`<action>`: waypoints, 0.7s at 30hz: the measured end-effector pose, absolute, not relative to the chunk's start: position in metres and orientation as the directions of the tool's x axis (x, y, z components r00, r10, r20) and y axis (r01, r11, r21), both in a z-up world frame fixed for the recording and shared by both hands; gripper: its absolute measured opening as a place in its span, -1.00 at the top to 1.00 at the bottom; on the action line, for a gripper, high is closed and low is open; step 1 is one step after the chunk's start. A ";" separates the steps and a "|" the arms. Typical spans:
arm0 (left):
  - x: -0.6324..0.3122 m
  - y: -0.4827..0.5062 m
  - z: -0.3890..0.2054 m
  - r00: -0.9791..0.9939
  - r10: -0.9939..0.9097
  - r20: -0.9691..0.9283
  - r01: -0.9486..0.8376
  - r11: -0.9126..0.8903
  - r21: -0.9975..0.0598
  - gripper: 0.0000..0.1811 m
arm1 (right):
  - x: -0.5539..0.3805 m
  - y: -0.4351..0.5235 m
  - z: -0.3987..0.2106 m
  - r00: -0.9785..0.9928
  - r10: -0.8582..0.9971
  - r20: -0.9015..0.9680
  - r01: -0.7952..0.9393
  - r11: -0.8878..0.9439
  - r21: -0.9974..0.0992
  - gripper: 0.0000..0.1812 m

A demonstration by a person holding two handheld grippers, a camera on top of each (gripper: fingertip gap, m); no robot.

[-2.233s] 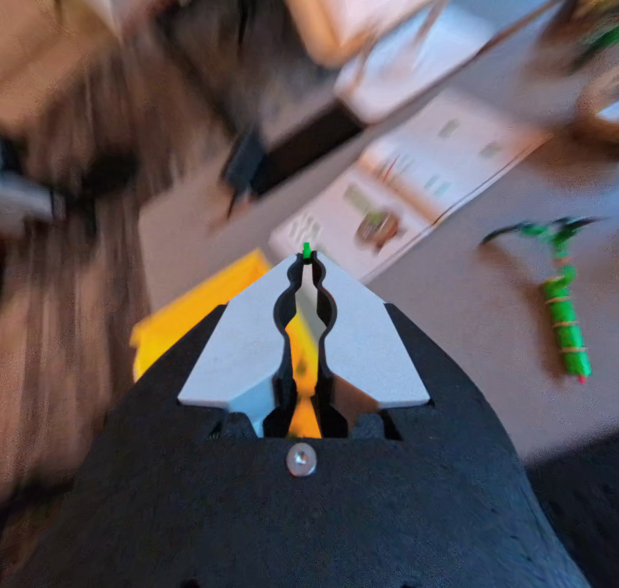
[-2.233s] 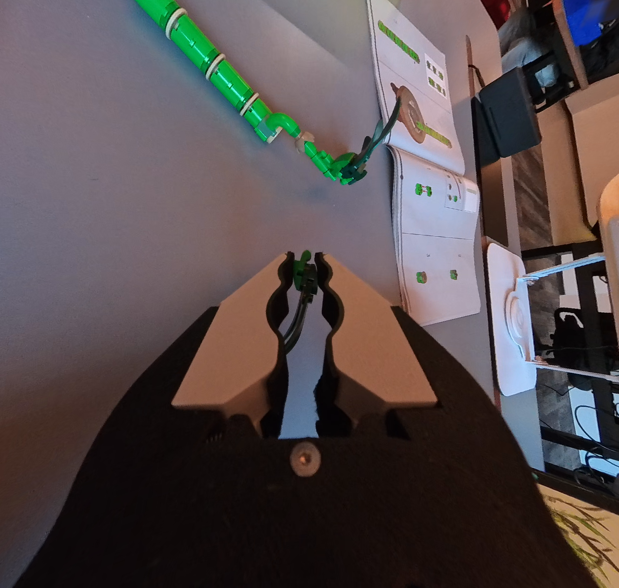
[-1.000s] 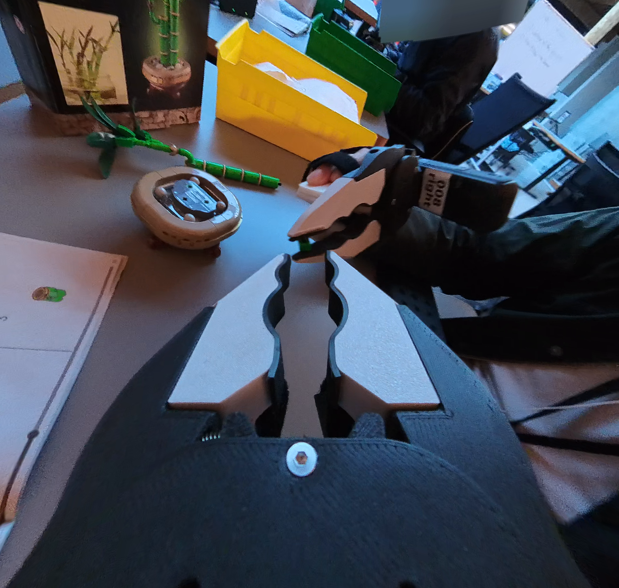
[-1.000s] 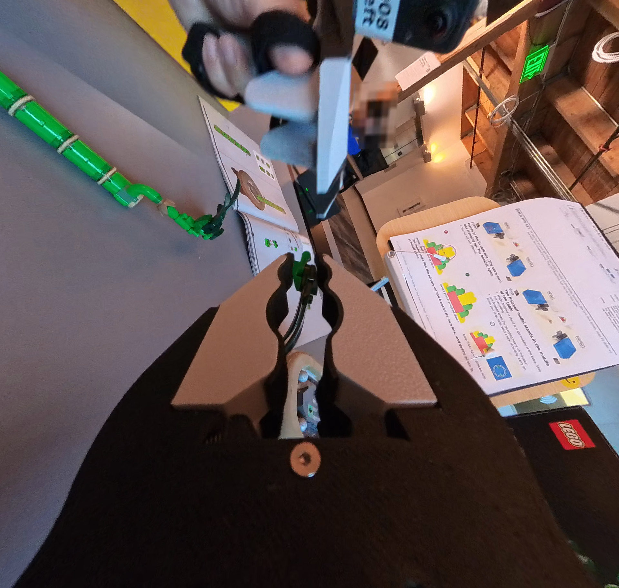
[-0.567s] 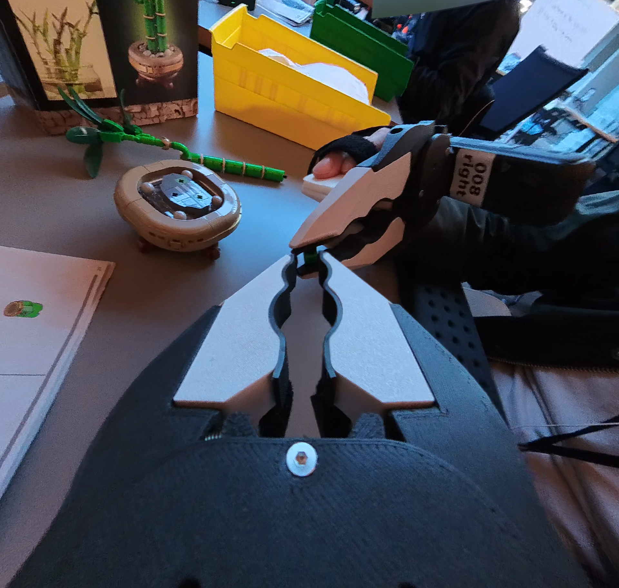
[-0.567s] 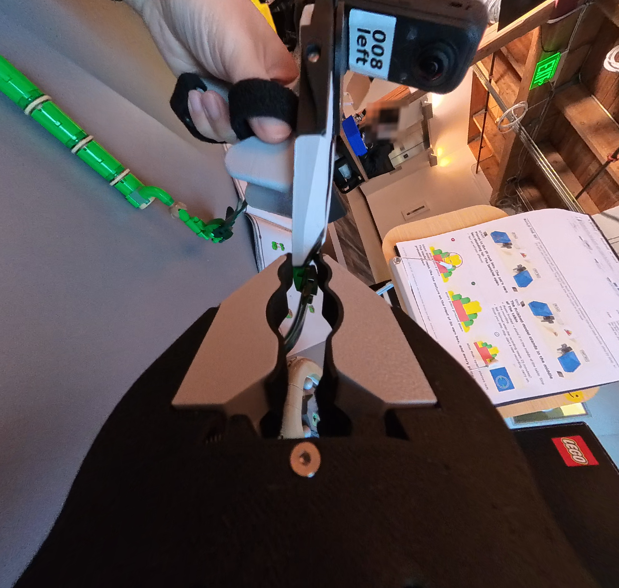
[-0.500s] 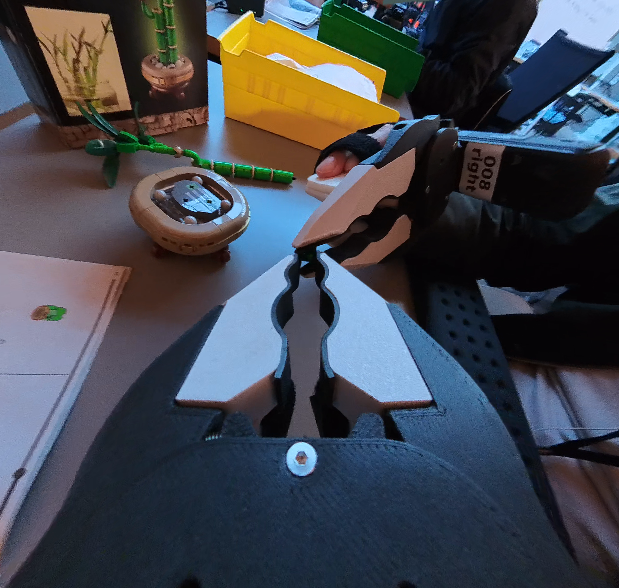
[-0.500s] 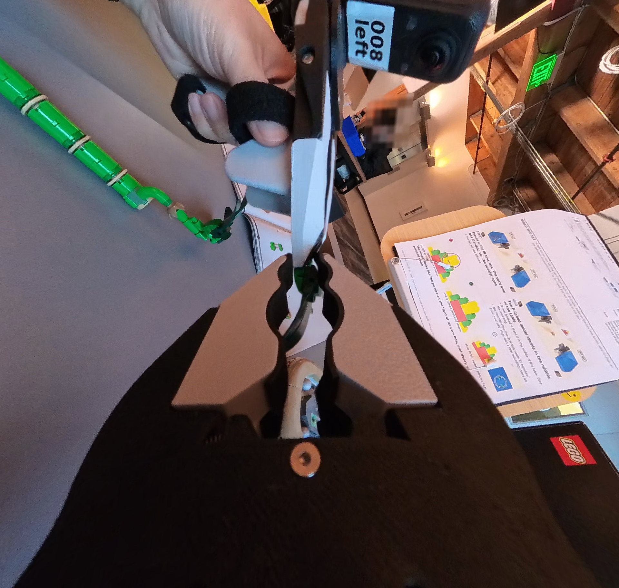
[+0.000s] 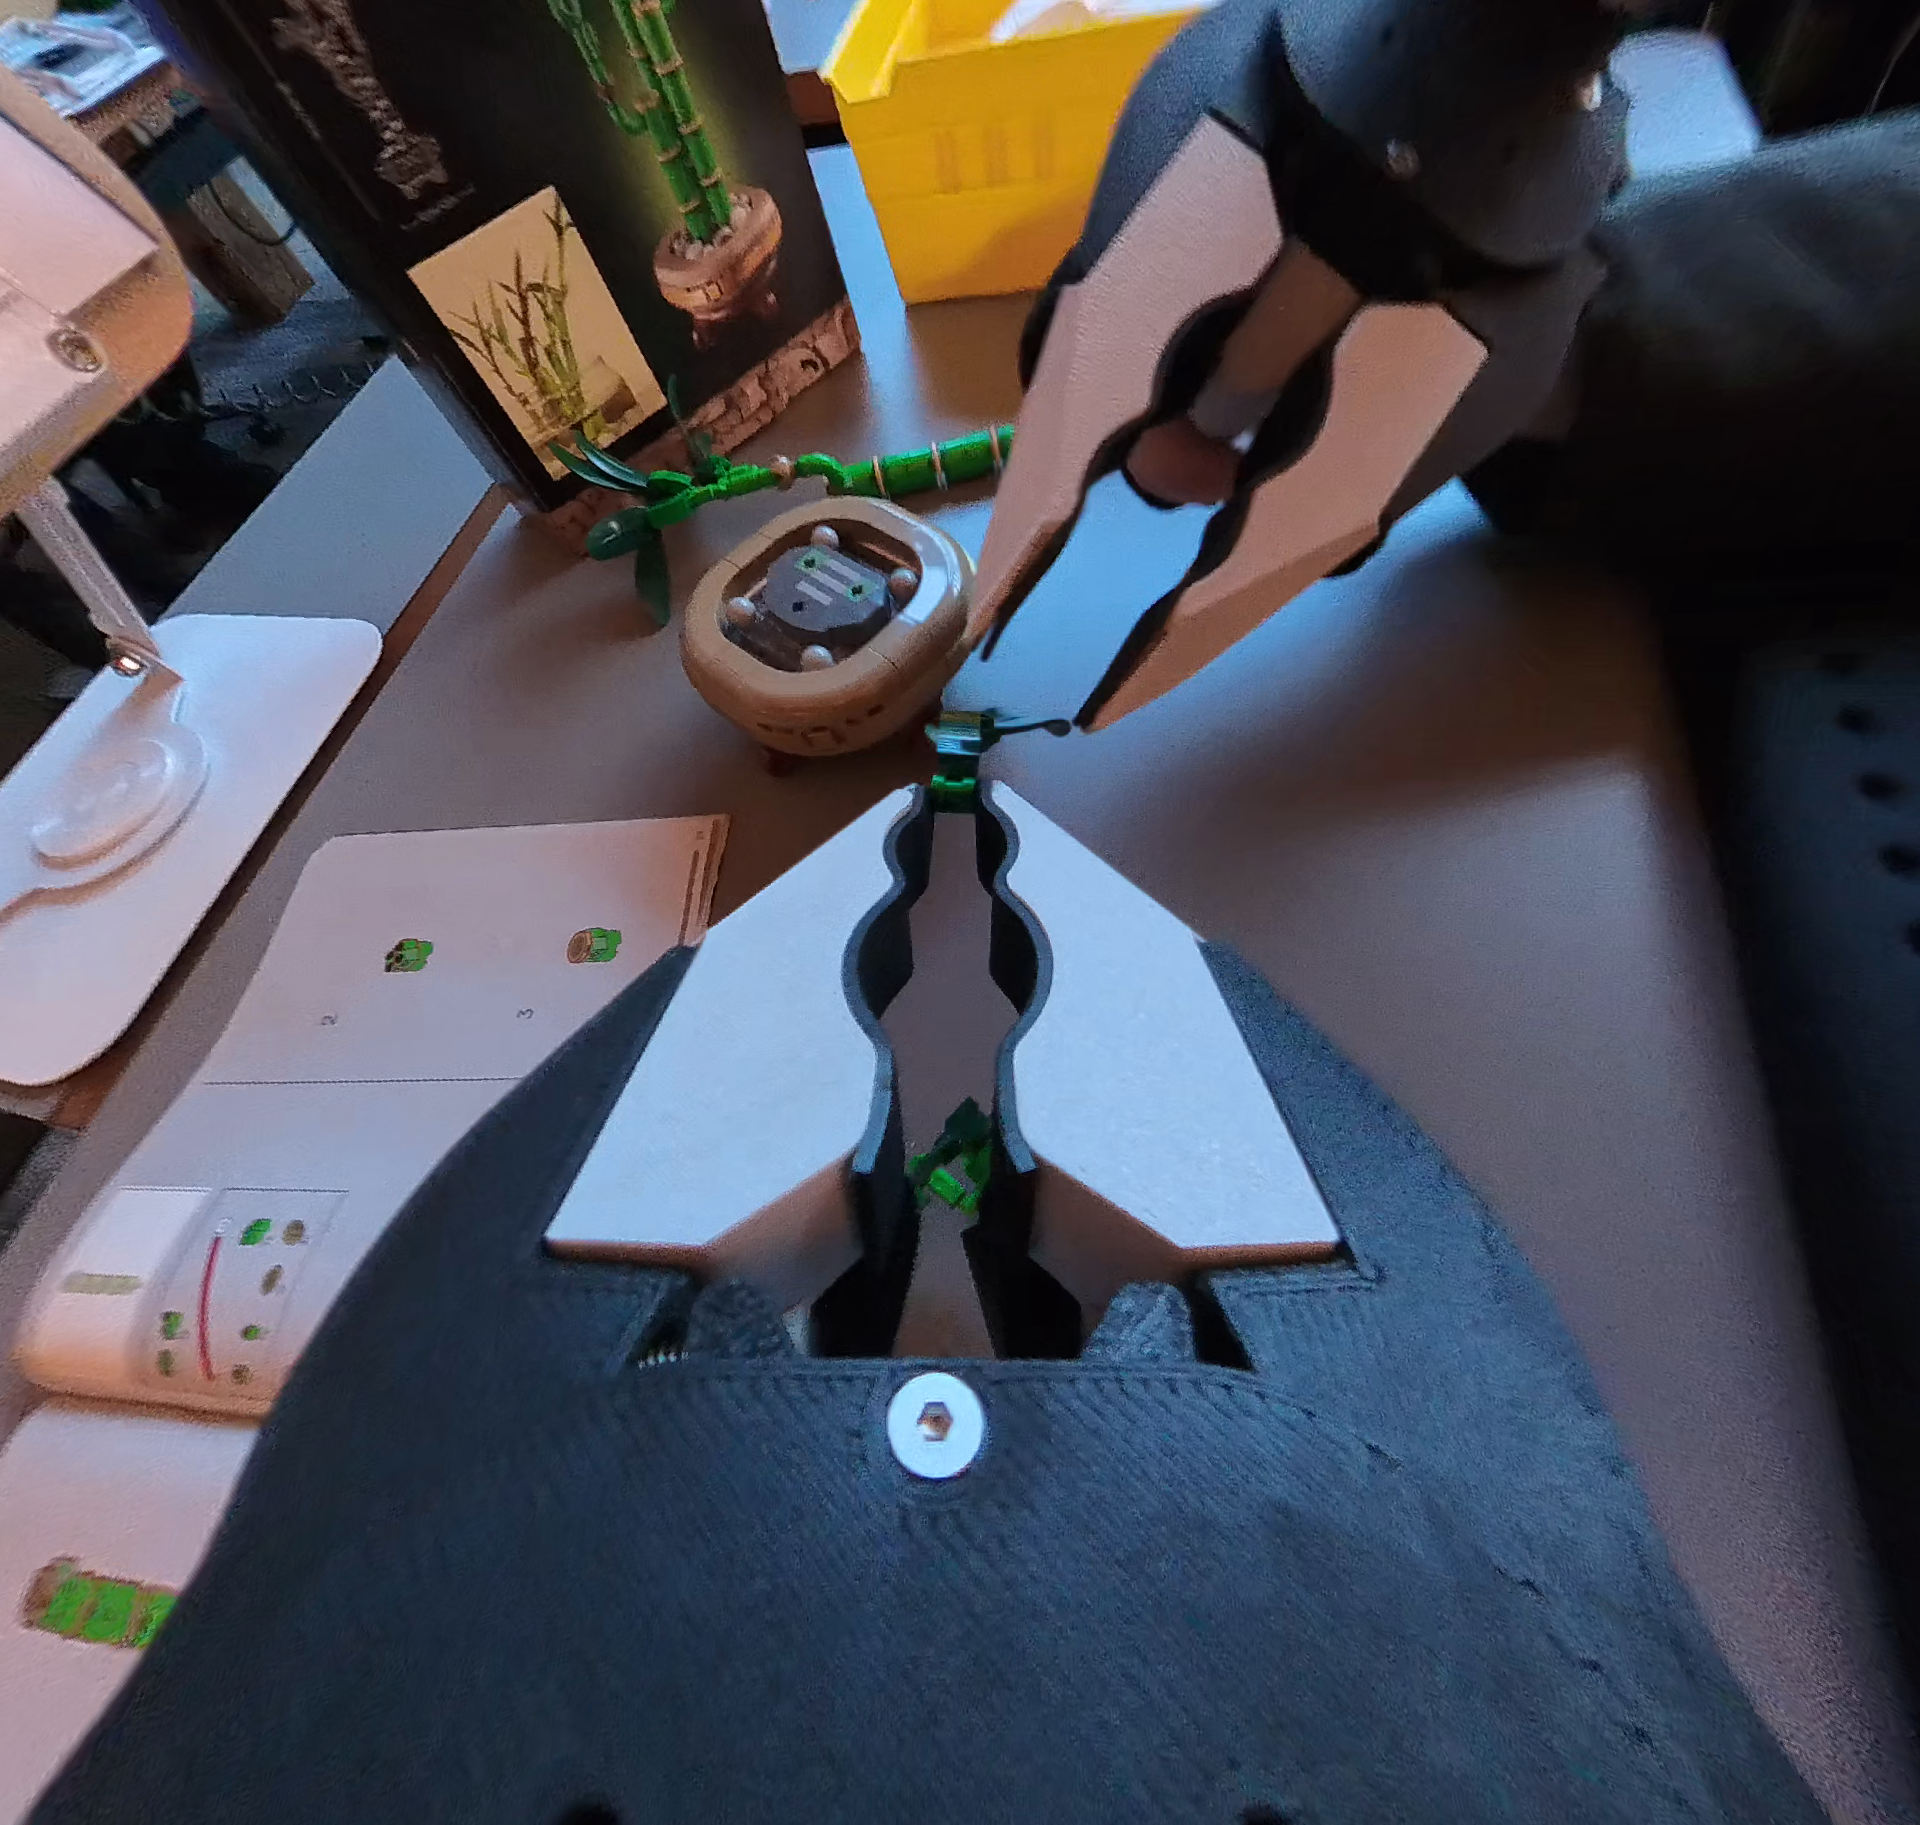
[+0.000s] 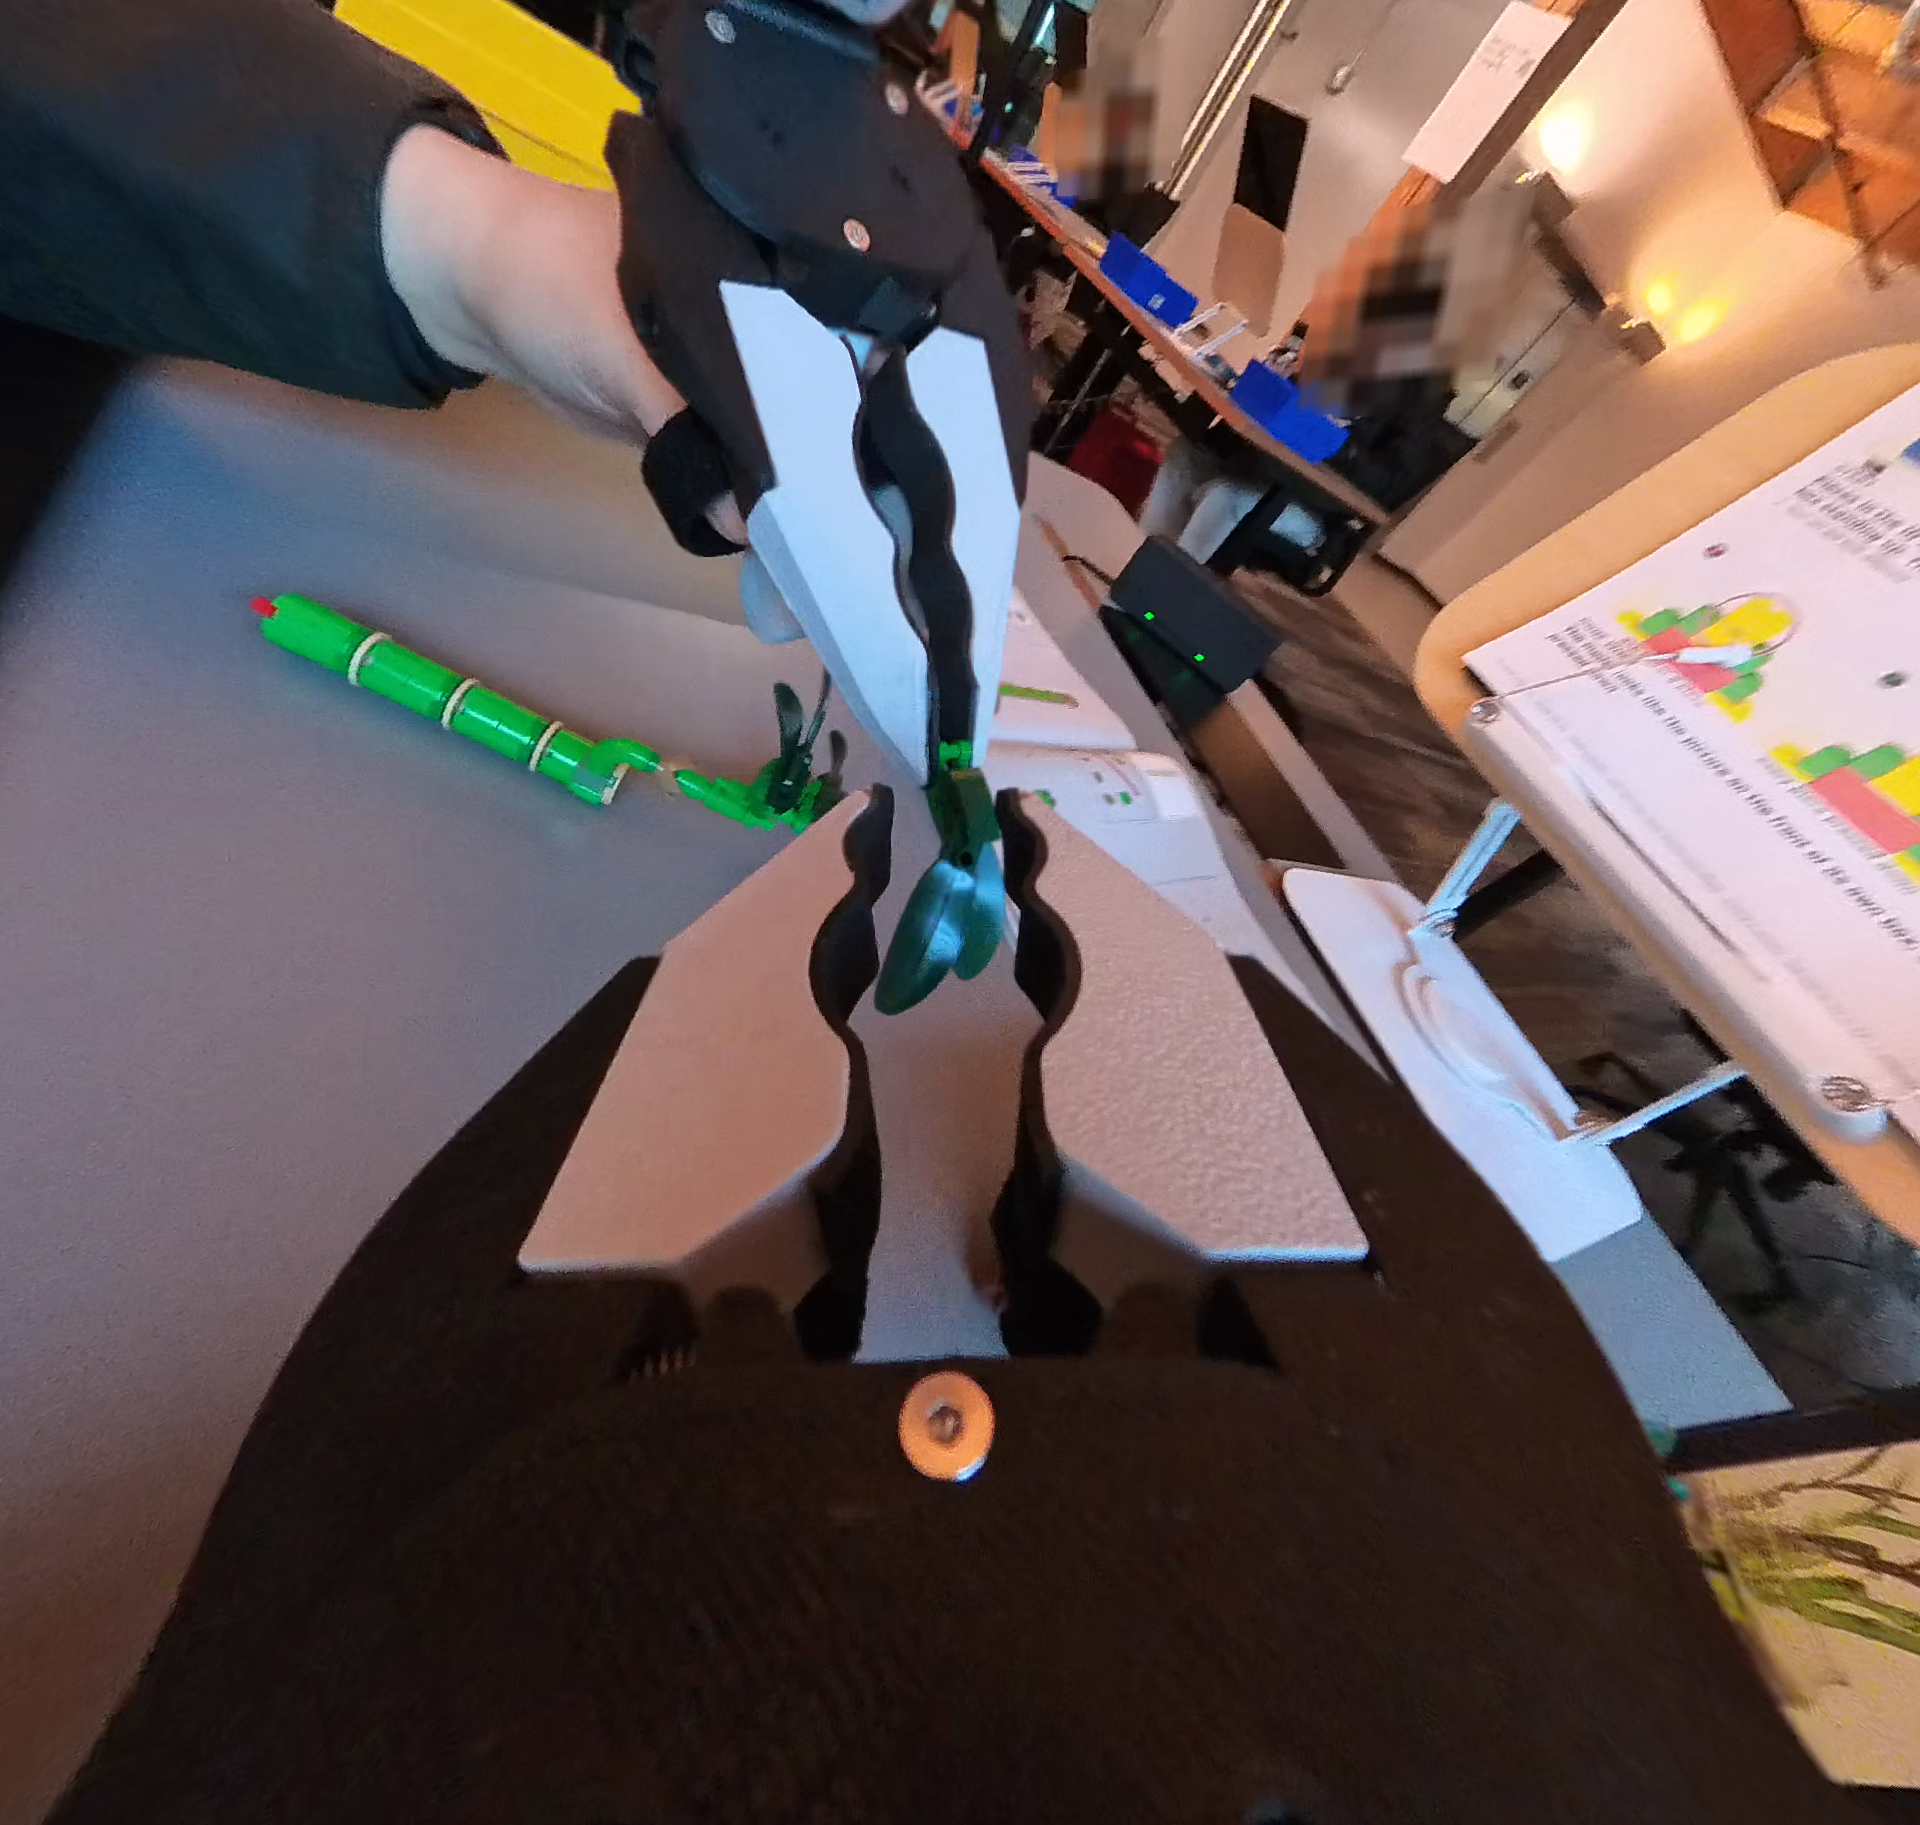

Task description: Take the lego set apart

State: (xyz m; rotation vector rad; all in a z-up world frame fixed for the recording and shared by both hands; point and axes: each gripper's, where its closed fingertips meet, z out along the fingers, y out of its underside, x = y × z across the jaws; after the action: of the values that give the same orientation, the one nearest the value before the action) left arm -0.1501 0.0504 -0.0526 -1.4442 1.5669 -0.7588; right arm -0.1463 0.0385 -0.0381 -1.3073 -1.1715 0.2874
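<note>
The left gripper pinches a small green piece at its narrow jaw tips. Just ahead, the right gripper stands parted around the dark leaves, gripping nothing. Best to close on the leaf stub, then pull straight apart. The pot and stalk lie beyond on the surface.

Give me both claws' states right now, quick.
Left claw: shut on the green leaf piece, pinching its bright green end at the tips.
Right claw: open, the piece's dark leaves hanging between its fingers, apparently released.
</note>
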 end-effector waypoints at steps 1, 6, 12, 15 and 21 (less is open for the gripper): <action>-0.150 0.049 -0.057 0.014 -0.976 -0.216 -0.491 0.182 -0.852 0.93 | -0.146 0.039 -0.042 0.437 0.750 0.497 0.438 0.305 -0.846 0.78; -0.149 0.032 -0.077 -0.101 -0.956 -0.275 -0.571 0.282 -0.771 0.93 | -0.150 0.033 -0.066 0.355 0.840 0.411 0.465 0.222 -0.857 0.85; -0.152 0.019 -0.084 -0.178 -0.954 -0.242 -0.590 0.300 -0.749 0.93 | -0.154 0.022 -0.080 0.282 0.912 0.296 0.469 0.138 -0.872 0.93; -0.152 0.021 -0.079 -0.145 -0.973 -0.181 -0.570 0.231 -0.788 0.92 | -0.155 0.024 -0.075 0.313 0.936 0.164 0.399 0.027 -0.916 0.94; -0.145 0.021 -0.053 -0.095 -0.995 0.027 -0.446 0.019 -0.895 0.80 | -0.153 0.028 -0.028 0.244 0.931 -0.273 -0.050 -0.269 -0.962 0.94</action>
State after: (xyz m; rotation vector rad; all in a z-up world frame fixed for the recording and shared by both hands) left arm -0.1450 0.0212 -0.0533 -1.4982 1.6206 -1.0304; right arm -0.1527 0.0284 -0.0279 -1.5042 -0.8644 1.2187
